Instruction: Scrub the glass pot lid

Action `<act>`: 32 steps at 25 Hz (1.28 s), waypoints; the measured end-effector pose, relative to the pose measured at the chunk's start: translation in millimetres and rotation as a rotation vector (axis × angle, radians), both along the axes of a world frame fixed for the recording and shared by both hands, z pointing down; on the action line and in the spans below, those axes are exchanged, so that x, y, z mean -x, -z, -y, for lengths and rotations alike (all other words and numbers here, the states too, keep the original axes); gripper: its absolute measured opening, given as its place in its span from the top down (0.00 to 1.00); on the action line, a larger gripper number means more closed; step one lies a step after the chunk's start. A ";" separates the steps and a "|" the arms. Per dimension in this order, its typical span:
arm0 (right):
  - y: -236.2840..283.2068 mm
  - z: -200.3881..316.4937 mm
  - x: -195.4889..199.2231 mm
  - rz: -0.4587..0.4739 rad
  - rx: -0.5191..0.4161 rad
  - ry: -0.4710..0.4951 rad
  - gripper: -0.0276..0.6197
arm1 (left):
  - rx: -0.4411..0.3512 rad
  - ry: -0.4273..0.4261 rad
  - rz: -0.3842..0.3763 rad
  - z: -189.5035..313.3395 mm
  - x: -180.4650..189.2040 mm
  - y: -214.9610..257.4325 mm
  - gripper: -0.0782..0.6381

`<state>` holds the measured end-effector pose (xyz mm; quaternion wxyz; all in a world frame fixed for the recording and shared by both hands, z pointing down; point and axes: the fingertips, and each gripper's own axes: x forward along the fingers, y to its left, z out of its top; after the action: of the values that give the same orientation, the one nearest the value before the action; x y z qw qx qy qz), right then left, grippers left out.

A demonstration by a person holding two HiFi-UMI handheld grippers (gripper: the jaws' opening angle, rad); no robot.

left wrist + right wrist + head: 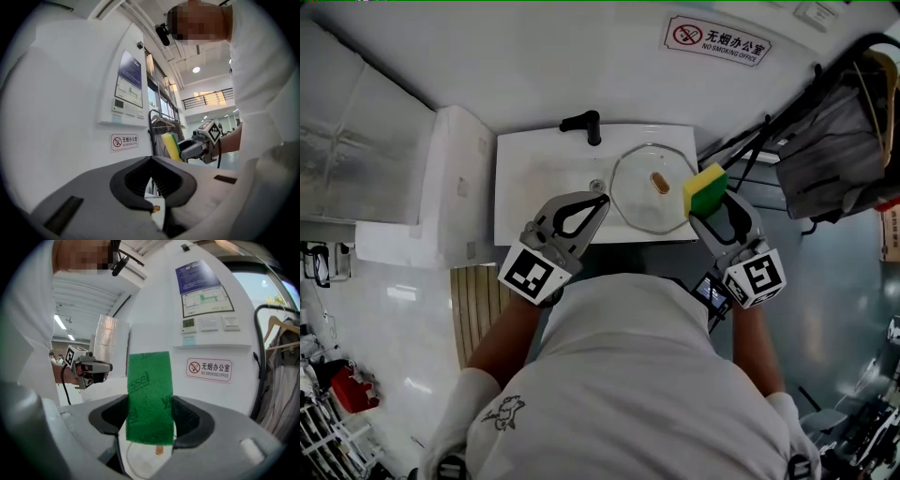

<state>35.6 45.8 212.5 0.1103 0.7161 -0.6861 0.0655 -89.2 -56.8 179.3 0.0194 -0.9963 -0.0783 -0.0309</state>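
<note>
The right gripper [713,209] is clamping a sponge [705,188] between its jaws, the yellow foam showing from above in the head view while the green scouring face is filling the gap between the pads in the right gripper view and standing up past their tips. The left gripper [602,201] is holding its jaws fully together, tips meeting, and they are sitting right at the left rim of the glass pot lid [649,208]; whether they are pinching that rim cannot be told. The lid is lying in the right part of the white sink [542,178], its small brown knob [659,182] facing up, with the sponge hanging over its right edge. Both grippers are pointing toward the wall, one on each side of the lid. A black faucet [584,123] is standing at the back of the sink, and a no-smoking sign [716,39] is hanging on the wall above.
</note>
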 end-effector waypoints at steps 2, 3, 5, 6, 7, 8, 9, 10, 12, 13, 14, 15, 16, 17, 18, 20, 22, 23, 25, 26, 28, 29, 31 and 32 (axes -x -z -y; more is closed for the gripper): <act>2.9 -14.9 -2.5 0.002 -0.011 0.000 0.51 | 0.007 0.006 0.004 -18.4 -0.2 1.1 0.89; 3.9 -22.8 -3.9 0.005 -0.016 0.003 0.51 | 0.015 0.015 0.005 -26.9 -0.2 1.4 0.89; 4.8 -39.7 -5.4 0.003 -0.022 0.013 0.51 | 0.027 0.038 0.012 -44.2 0.5 -0.1 0.89; 3.9 -49.8 -5.6 0.000 -0.022 0.018 0.51 | 0.036 0.049 0.015 -53.9 1.3 -1.1 0.89; 2.4 -61.2 -5.6 -0.003 -0.020 0.022 0.51 | 0.049 0.060 0.014 -64.7 2.3 -1.7 0.89; 0.8 -73.7 -5.1 -0.004 -0.019 0.027 0.51 | 0.062 0.068 0.011 -76.7 3.5 -1.8 0.89; -0.6 -87.2 -4.1 -0.002 -0.019 0.031 0.51 | 0.069 0.075 0.007 -89.7 4.9 -2.0 0.89; -2.1 -101.6 -2.3 0.003 -0.018 0.035 0.51 | 0.074 0.080 0.007 -103.7 6.7 -2.7 0.89; -5.7 -132.2 2.9 0.019 -0.016 0.041 0.51 | 0.083 0.085 0.006 -134.1 10.4 -3.7 0.89; -7.7 -147.2 5.7 0.027 -0.015 0.045 0.51 | 0.086 0.087 0.000 -149.2 11.6 -2.9 0.89; -9.6 -161.3 8.4 0.032 -0.015 0.050 0.51 | 0.085 0.090 -0.010 -163.6 12.6 -1.6 0.89; -11.7 -174.6 11.3 0.036 -0.015 0.056 0.51 | 0.085 0.094 -0.017 -176.9 14.2 -0.8 0.89; -13.7 -187.3 14.8 0.040 -0.016 0.063 0.51 | 0.088 0.102 -0.021 -188.9 16.9 -0.6 0.89; -15.7 -199.5 18.9 0.045 -0.015 0.071 0.51 | 0.093 0.114 -0.023 -199.3 20.7 -0.1 0.89; -17.5 -211.2 23.2 0.049 -0.014 0.078 0.51 | 0.096 0.129 -0.026 -207.7 25.3 1.3 0.89; -20.9 -231.6 30.6 0.056 -0.010 0.089 0.51 | 0.100 0.160 -0.030 -220.4 34.8 5.6 0.89; -24.4 -249.2 38.0 0.065 -0.004 0.094 0.51 | 0.097 0.174 -0.029 -233.7 43.8 9.5 0.89; -25.8 -257.3 42.9 0.070 -0.002 0.095 0.51 | 0.091 0.173 -0.026 -241.5 48.6 10.8 0.89; -26.3 -269.7 53.4 0.074 -0.002 0.096 0.51 | 0.077 0.167 -0.022 -254.5 58.4 13.6 0.89; -25.3 -273.1 57.9 0.072 -0.004 0.094 0.51 | 0.072 0.165 -0.023 -258.3 62.9 15.3 0.89; -22.1 -276.8 66.3 0.068 -0.008 0.089 0.51 | 0.074 0.162 -0.027 -262.5 71.1 17.7 0.89; -20.6 -278.1 70.9 0.067 -0.010 0.085 0.51 | 0.078 0.159 -0.029 -264.4 75.0 17.9 0.89; -17.9 -279.7 80.9 0.065 -0.012 0.078 0.51 | 0.085 0.146 -0.027 -268.0 82.7 16.7 0.89; -16.3 -279.7 86.7 0.063 -0.013 0.075 0.51 | 0.088 0.137 -0.025 -269.6 87.0 15.9 0.89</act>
<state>-51.1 325.4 228.8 0.0864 0.6882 -0.7160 0.0793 -176.1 212.8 163.4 -0.0255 -0.9995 -0.0109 -0.0163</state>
